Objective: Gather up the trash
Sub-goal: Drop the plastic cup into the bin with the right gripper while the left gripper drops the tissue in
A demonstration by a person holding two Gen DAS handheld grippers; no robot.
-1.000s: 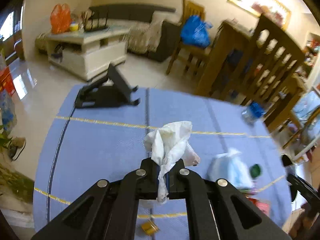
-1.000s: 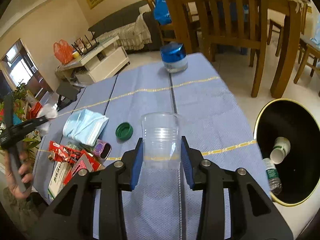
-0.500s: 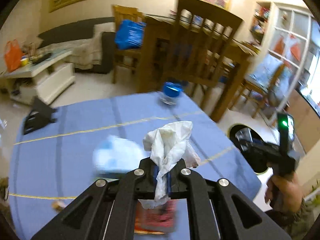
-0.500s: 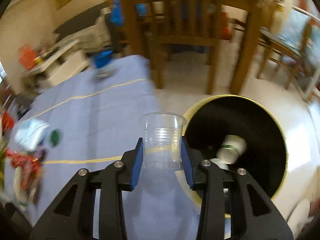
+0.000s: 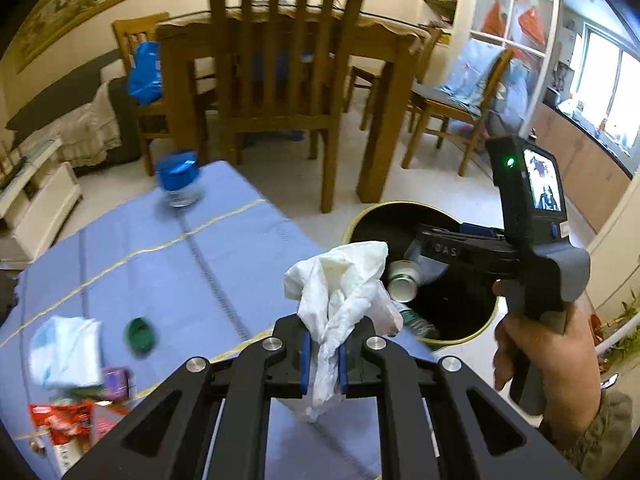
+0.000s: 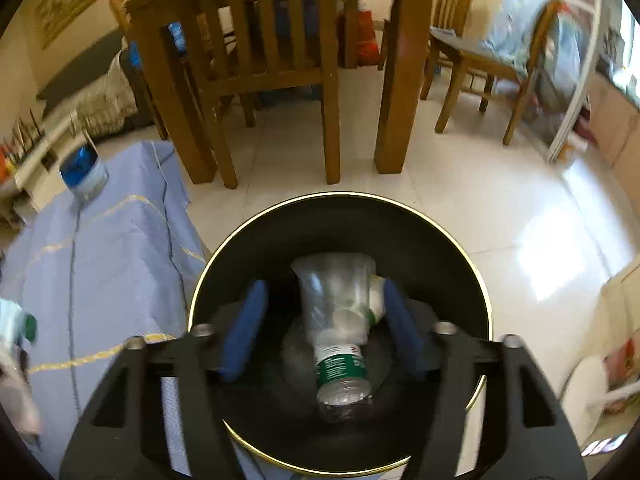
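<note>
The right gripper (image 6: 322, 332) now gapes wide over the round black gold-rimmed bin (image 6: 400, 216); the clear plastic cup (image 6: 334, 292), seemingly released, drops centre-frame. The left gripper (image 5: 323, 350) still pinches the crumpled white tissue (image 5: 340, 280), next for binning.

- I see the table (image 5: 224, 248) under a blue cloth (image 5: 132, 280) with yellow stripes; the cloth hangs over the edge nearest the bin.
- At the far end stands 1 jar with a blue lid (image 5: 178, 179).
- Nearer me lie 1 green bottle cap (image 5: 140, 334) and, just beside it, a pale blue face mask (image 5: 64, 350).
- Red wrappers (image 5: 60, 420) and a small purple item (image 5: 116, 380) crowd the near left corner.
- On the tiled floor (image 6: 500, 208) beside the table stands 1 black bin with a gold rim (image 6: 280, 216).
- Wooden chairs (image 5: 280, 80) stand on the floor beyond.
</note>
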